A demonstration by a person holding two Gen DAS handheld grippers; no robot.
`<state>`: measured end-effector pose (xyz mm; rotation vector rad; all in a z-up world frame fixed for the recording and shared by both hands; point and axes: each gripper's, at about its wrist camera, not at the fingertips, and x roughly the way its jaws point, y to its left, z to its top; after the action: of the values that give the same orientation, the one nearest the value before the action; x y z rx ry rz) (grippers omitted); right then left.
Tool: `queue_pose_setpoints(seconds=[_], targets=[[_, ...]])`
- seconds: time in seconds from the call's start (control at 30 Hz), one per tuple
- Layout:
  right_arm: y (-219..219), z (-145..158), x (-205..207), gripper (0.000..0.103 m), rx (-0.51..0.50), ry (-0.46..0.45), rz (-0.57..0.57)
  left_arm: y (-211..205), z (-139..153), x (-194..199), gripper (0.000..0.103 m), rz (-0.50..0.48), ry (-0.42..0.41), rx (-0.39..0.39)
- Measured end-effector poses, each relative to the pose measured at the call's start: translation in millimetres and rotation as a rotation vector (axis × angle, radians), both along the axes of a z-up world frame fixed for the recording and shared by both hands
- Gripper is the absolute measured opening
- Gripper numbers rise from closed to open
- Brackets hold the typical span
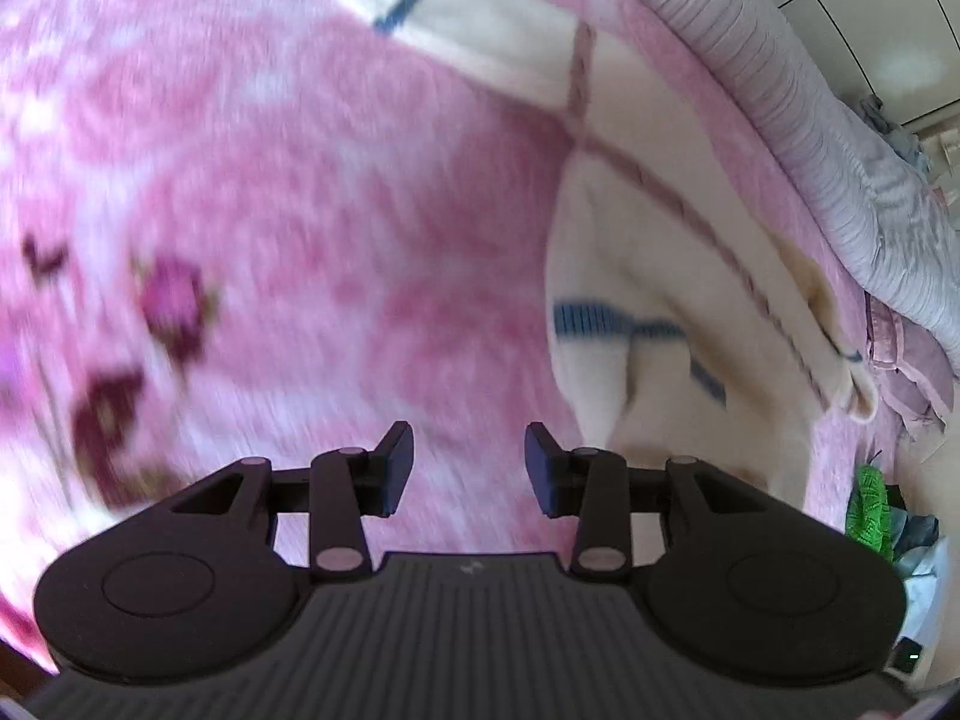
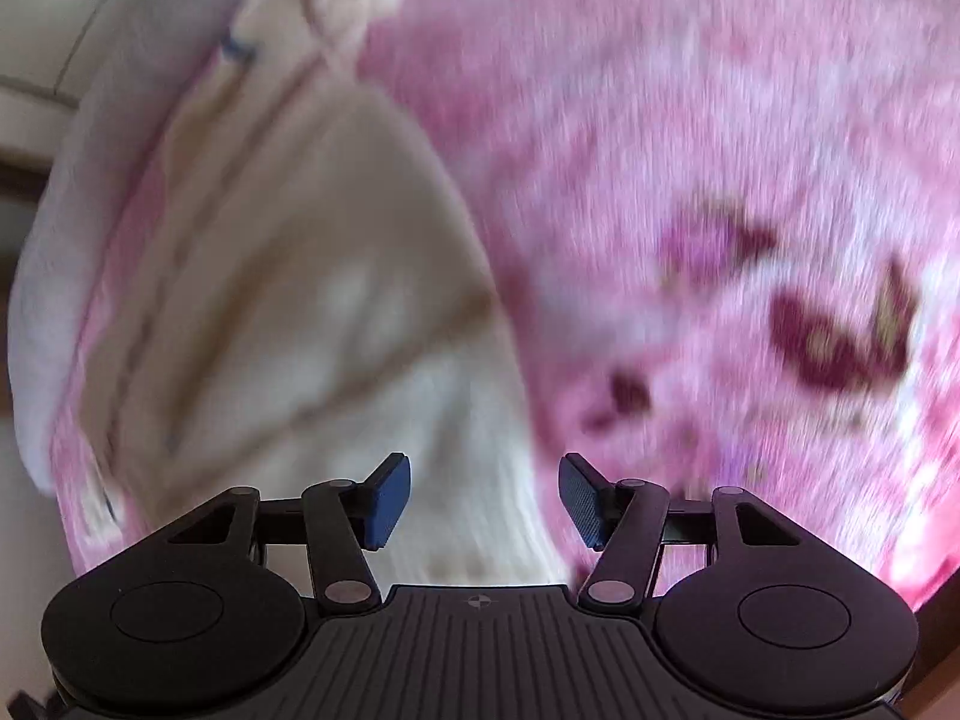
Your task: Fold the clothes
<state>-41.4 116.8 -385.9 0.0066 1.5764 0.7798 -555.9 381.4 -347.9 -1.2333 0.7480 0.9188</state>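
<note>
Two hand-held grippers are in view, one per wrist camera, and both frames are motion-blurred.

Left gripper [image 1: 469, 468]: fingers spread apart with a clear gap between the dark blue pads [image 1: 396, 468]. Nothing is held. Pink blanket shows through the gap.

Right gripper [image 2: 485, 501]: fingers likewise spread, blue pads [image 2: 390, 501] well apart, nothing held. The lower edge of the garment and the blanket show between them.

Task item: one cream garment [image 1: 654, 312], soft and fleecy in texture, with thin dusty-pink lines crossing it and short blue stripes. In the left wrist view it lies along the right side of the pink blanket [image 1: 312, 192], near the bed edge, with part of it folded over on itself; one blue stripe sits at the fold edge. In the right wrist view the same garment [image 2: 312, 300] occupies the left half of the frame, narrowing toward a bunched end at the top, where a small blue mark is visible. Its lower edge lies just ahead of the right gripper's left finger.

Support surface: the blanket is pink with a paler mottled pattern and dark maroon flower prints [image 2: 840, 336]. A grey ribbed fabric edge [image 1: 798, 120] runs beyond the blanket in the left wrist view, with tiled floor [image 1: 870, 0] past it. A green item [image 1: 867, 507] lies at the right edge; its nature cannot be determined.
</note>
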Motion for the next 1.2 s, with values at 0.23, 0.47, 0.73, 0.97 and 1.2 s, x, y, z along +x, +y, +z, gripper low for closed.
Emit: queue_pose_setpoints(seconds=[0.23,0.47,0.73,0.97,1.2], targets=[[4.7,18.6,6.5,0.005,0.128,-0.055,0.197,-30.2,16.6,19.5,0.035,0.03,-0.001,0.065],[-58.4,43.7,109.5,0.006,0.005,-0.236,-0.031,-54.6,5.8,51.0,0.036,-0.017,-0.029,0.055],[-51.8,3.4,116.3,0.045,-0.059,-0.128,-0.052,-85.9,-39.7,78.0,0.045,-0.038,-0.097,-0.011],[-46.3,13.2,95.3,0.008,-0.023,-0.133,0.085,-78.7,-37.9,91.6,0.001,0.054,-0.302,-0.017],[-46.4,47.6,102.6,0.007,0.065,-0.065,0.128,-58.4,24.3,90.4,0.001,0.069,-0.406,0.059]])
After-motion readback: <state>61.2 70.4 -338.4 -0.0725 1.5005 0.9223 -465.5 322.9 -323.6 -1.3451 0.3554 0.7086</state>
